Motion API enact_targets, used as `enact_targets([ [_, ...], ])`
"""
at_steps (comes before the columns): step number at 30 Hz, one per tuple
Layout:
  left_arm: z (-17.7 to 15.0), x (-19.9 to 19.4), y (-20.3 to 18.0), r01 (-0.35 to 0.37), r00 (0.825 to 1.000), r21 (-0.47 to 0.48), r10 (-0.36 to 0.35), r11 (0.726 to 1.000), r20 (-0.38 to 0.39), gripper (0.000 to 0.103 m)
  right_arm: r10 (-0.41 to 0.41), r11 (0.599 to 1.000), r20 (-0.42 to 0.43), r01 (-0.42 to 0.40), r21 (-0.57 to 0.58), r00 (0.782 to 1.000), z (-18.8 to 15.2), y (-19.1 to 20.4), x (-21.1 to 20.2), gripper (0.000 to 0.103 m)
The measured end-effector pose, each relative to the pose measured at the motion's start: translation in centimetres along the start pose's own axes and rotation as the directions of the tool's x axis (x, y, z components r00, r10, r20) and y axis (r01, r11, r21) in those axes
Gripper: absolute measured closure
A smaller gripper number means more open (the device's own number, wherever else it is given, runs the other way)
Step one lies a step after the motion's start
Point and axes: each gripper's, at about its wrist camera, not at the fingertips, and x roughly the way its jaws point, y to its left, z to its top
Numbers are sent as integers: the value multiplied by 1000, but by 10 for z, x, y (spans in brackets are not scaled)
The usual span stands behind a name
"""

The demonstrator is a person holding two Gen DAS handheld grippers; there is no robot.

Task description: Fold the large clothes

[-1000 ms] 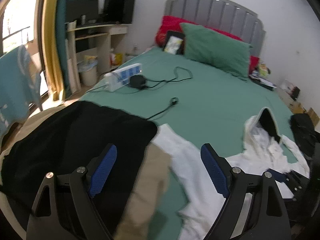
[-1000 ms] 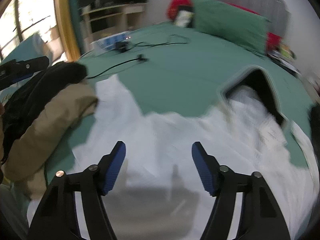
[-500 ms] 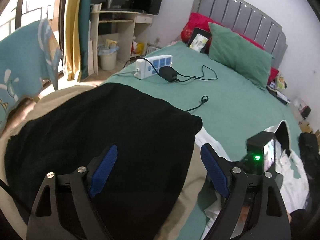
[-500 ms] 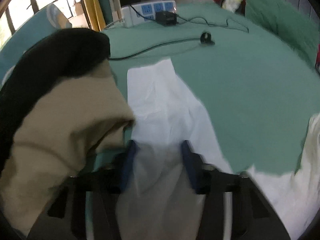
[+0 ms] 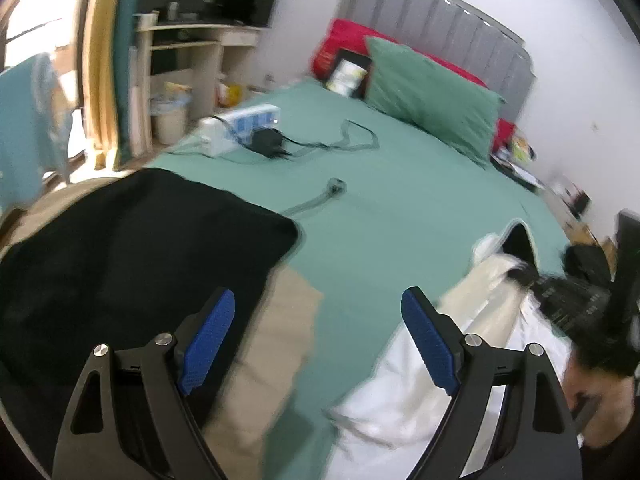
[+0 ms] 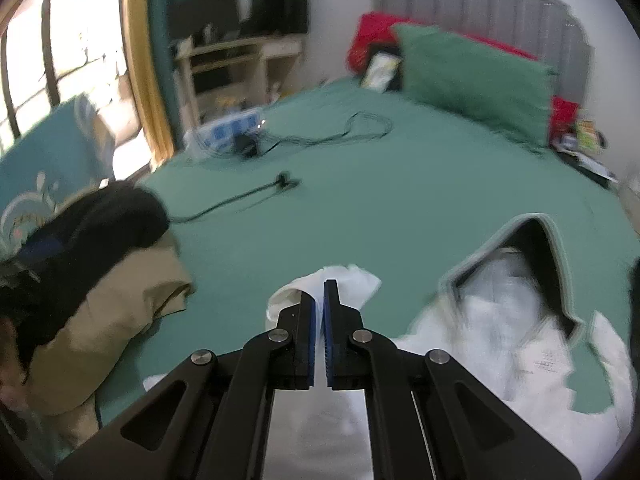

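White sleeve fabric [image 6: 340,280] is pinched in the closed right claw [image 6: 319,300] above the green bed [image 6: 400,200], while the left claw [image 5: 316,336] is held open and empty, so a fold across the garment is judged next.

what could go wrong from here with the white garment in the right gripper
1. The right gripper, whose jaws have just been closing, pinches only a small end of the white garment, so the cloth may slip out.
2. The open left gripper holds nothing; lifted one-handed, the garment may bunch.
3. The stacked black and tan clothes lie close by and might get dragged.
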Motion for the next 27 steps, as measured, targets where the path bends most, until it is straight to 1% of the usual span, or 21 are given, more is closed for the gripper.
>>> enact_targets([
  [3, -11, 13, -27, 34, 998, 53, -31, 998, -52, 15, -35, 999, 59, 33, 43, 998, -2, -31, -34, 100],
  [5, -18, 22, -42, 55, 995, 81, -48, 995, -88, 15, -59, 996, 92, 52, 75, 994, -11, -51, -55, 100],
  [7, -26, 34, -57, 73, 990, 106, -58, 992, -131, 15, -84, 991, 107, 72, 112, 991, -25, -70, -75, 100],
  [10, -34, 47, -71, 97, 981, 126, -74, 987, -181, 15, -112, 982, 102, 94, 164, 988, -57, -92, -95, 100],
  [12, -40, 57, -79, 90, 978, 154, -58, 984, -199, 15, -128, 974, 77, 111, 197, 989, -82, -104, -105, 99],
  [14, -46, 69, -82, 83, 972, 171, -42, 982, -229, 15, -134, 959, 19, 124, 253, 991, -112, -117, -108, 99],
  [15, -49, 73, -82, 90, 969, 168, -47, 982, -243, 15, -136, 947, -28, 138, 290, 990, -130, -124, -105, 97],
  [17, -55, 85, -84, 97, 962, 168, -49, 981, -269, 15, -135, 918, -129, 173, 358, 982, -165, -139, -99, 91],
  [18, -59, 91, -86, 96, 956, 172, -43, 980, -289, 17, -137, 902, -173, 195, 386, 975, -181, -145, -96, 78],
  [19, -62, 94, -87, 98, 953, 175, -42, 980, -300, 21, -140, 885, -208, 216, 412, 968, -196, -151, -95, 59],
  [20, -65, 98, -89, 104, 949, 181, -43, 978, -311, 24, -146, 868, -231, 237, 437, 962, -210, -157, -97, 52],
  [21, -68, 101, -92, 107, 946, 196, -39, 975, -321, 31, -151, 858, -236, 246, 451, 960, -218, -160, -99, 50],
  [22, -70, 103, -93, 104, 945, 210, -30, 972, -325, 38, -157, 852, -240, 254, 458, 958, -224, -163, -102, 50],
  [23, -72, 106, -96, 99, 944, 232, -18, 968, -328, 43, -177, 847, -248, 276, 454, 952, -228, -166, -105, 50],
  [24, -75, 109, -98, 96, 943, 257, -5, 962, -334, 52, -199, 844, -255, 298, 446, 946, -228, -168, -107, 50],
  [25, -77, 113, -99, 90, 940, 273, 8, 958, -341, 57, -226, 842, -260, 323, 433, 939, -226, -168, -109, 50],
  [26, -78, 116, -100, 78, 937, 278, 25, 957, -347, 59, -265, 843, -252, 351, 408, 931, -221, -166, -112, 50],
  [27, -79, 121, -98, 60, 935, 268, 40, 961, -352, 63, -283, 850, -235, 356, 387, 930, -219, -165, -115, 50],
])
